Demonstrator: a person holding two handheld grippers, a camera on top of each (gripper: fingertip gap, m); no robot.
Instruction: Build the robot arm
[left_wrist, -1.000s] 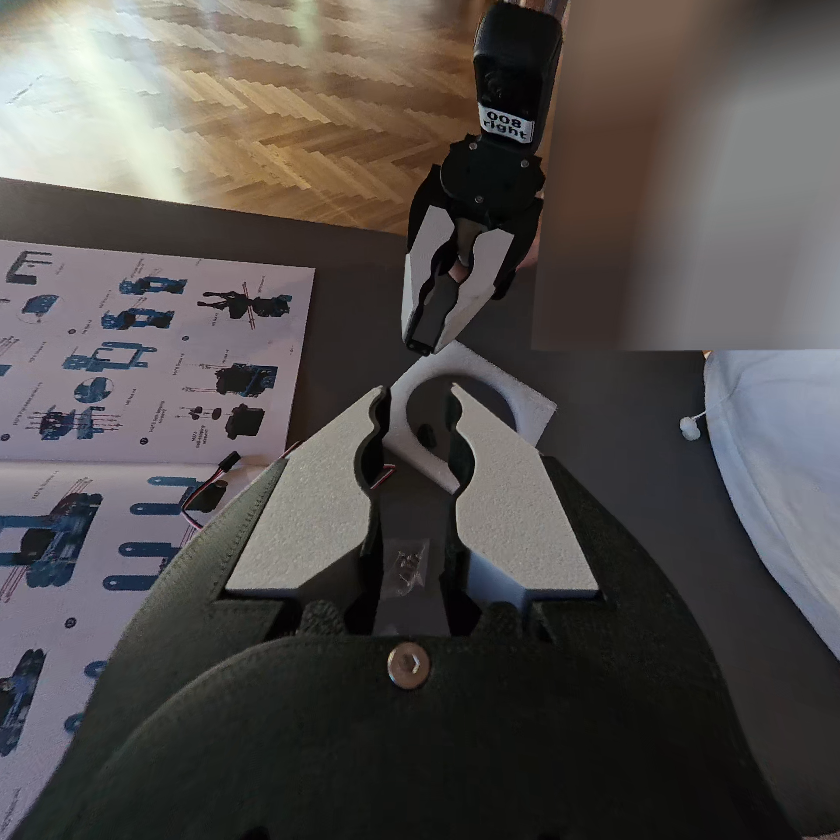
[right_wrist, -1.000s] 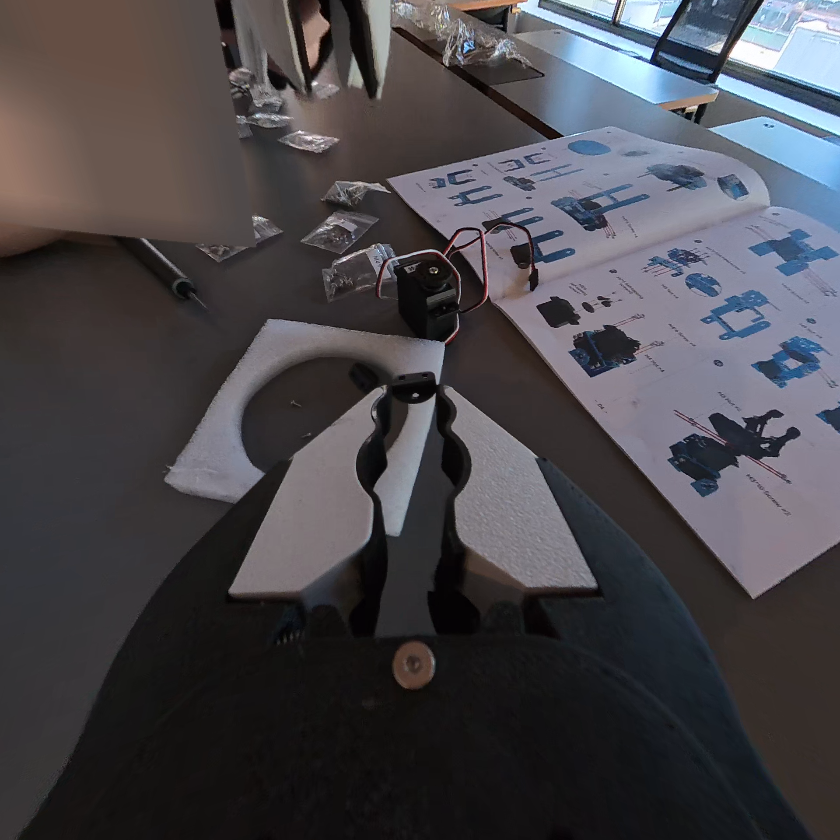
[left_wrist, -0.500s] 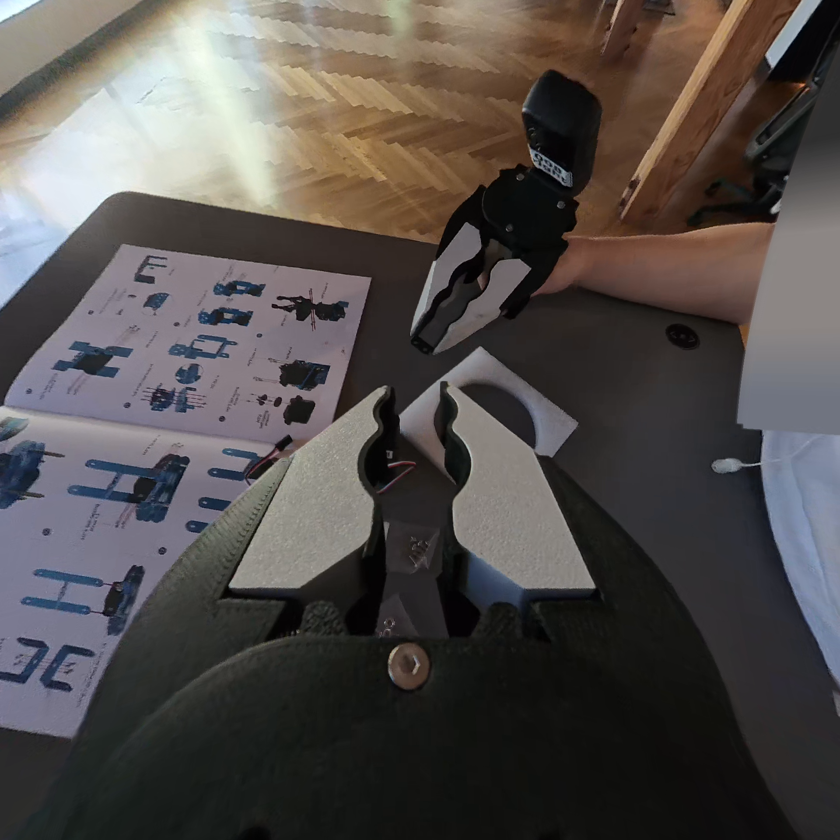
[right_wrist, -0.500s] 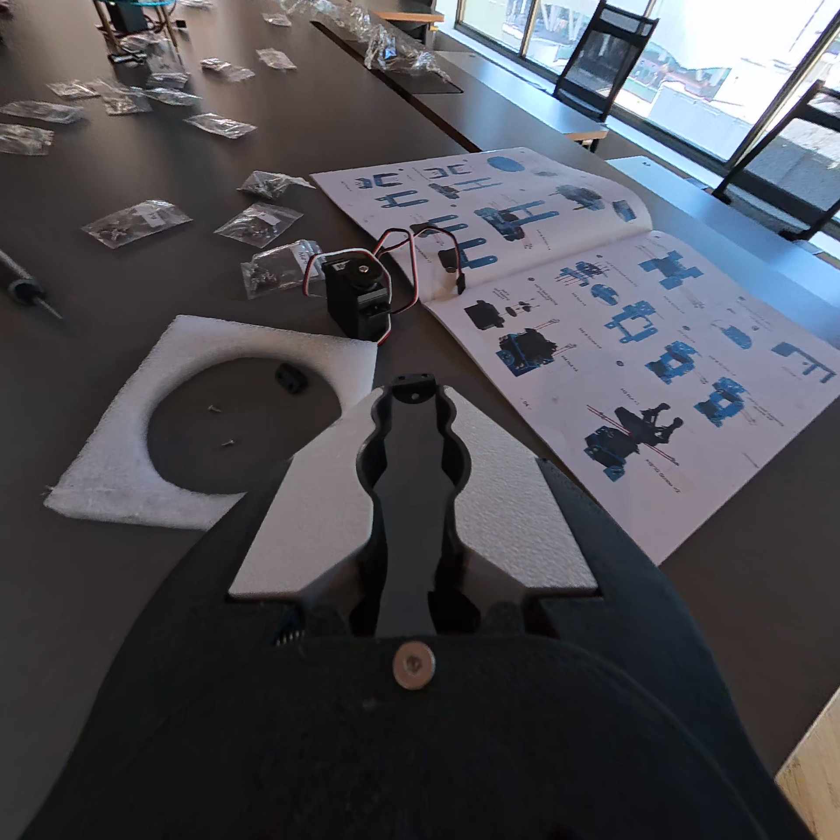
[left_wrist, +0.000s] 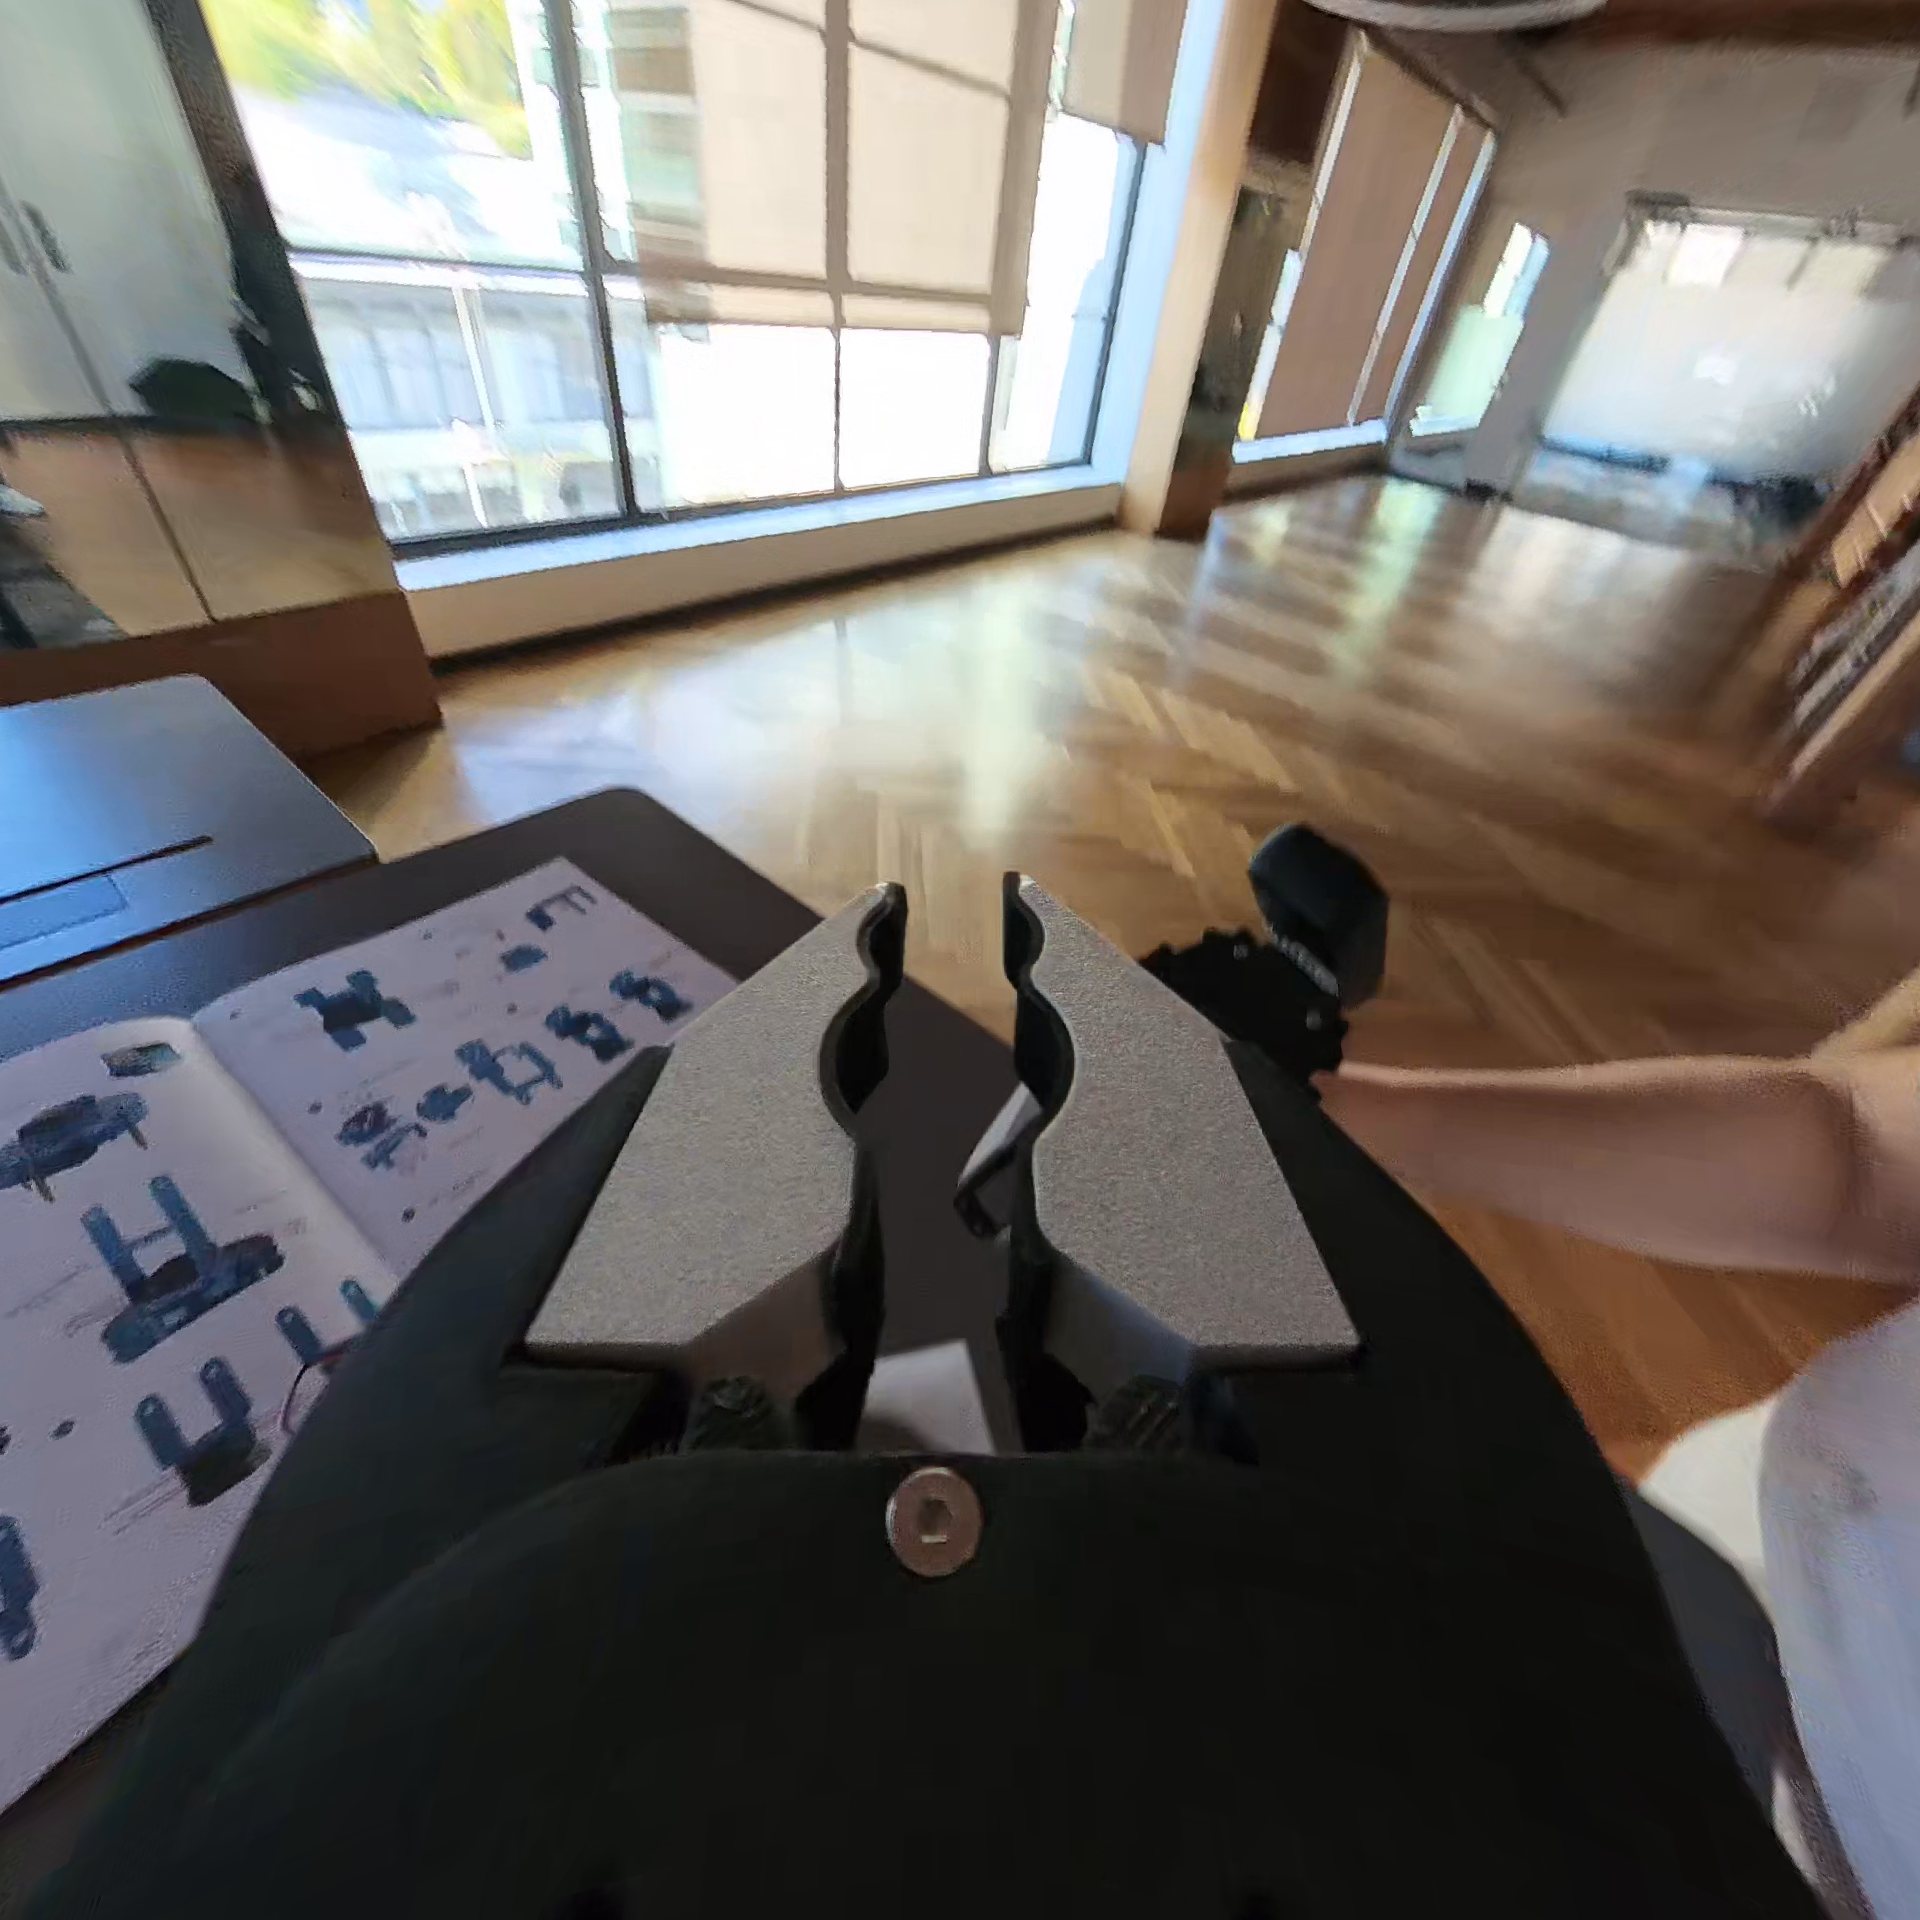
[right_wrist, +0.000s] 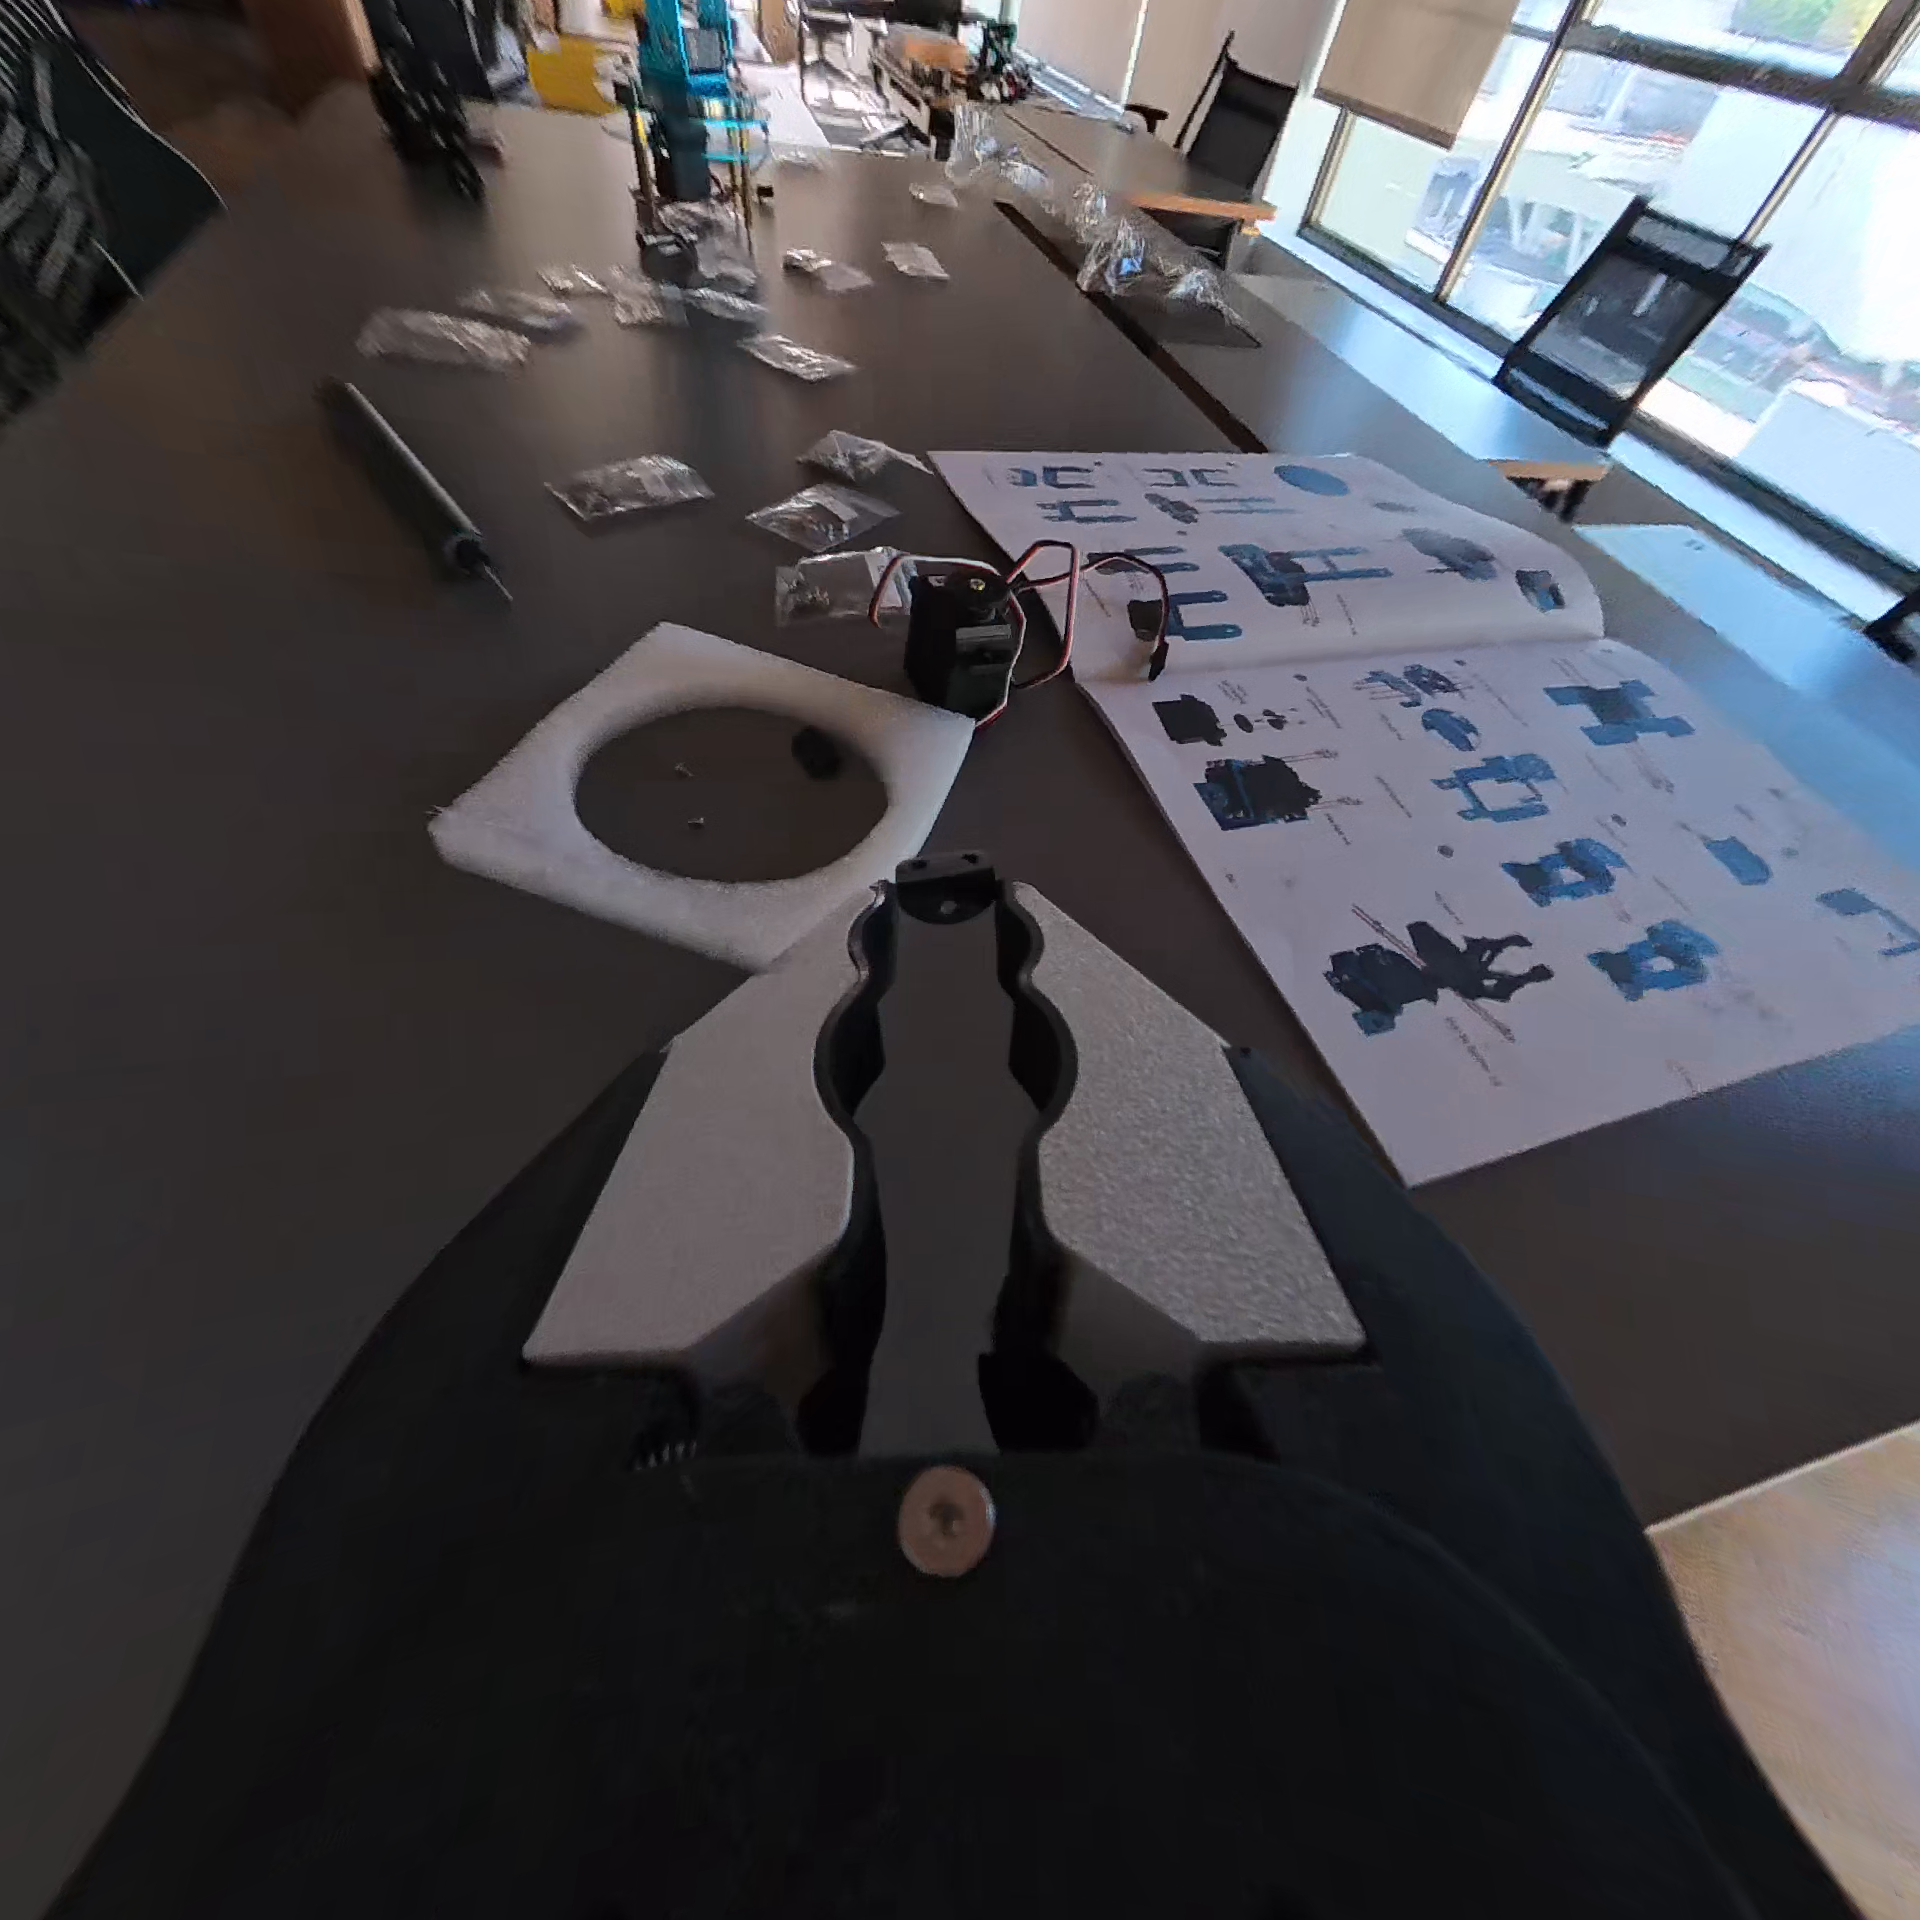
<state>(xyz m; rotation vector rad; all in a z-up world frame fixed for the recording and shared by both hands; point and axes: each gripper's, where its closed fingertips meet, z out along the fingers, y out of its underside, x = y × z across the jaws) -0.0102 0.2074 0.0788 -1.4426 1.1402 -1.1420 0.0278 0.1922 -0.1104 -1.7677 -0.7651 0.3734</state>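
Note:
My right gripper is shut on a small black plastic part at its fingertips, held above the dark table near a white foam square with a round hole. A black servo motor with red and white wires stands at the foam's far corner. A small black piece and tiny screws lie in the hole. My left gripper is open and empty, raised and pointing out over the floor. The right gripper shows behind it, held by a person's arm.
An open instruction booklet lies right of the servo and shows in the left wrist view. Several clear parts bags and a screwdriver lie farther back. A blue assembly stands at the far end. Wooden floor lies beyond the table edge. My right gripper's tips are some 12 cm from the small black piece. To the black servo motor: right tips about 15 cm, left tips about 25 cm.
My left gripper has tilted up and away from the table, now facing the windows. My right gripper has pulled back from the foam, still holding the black part.

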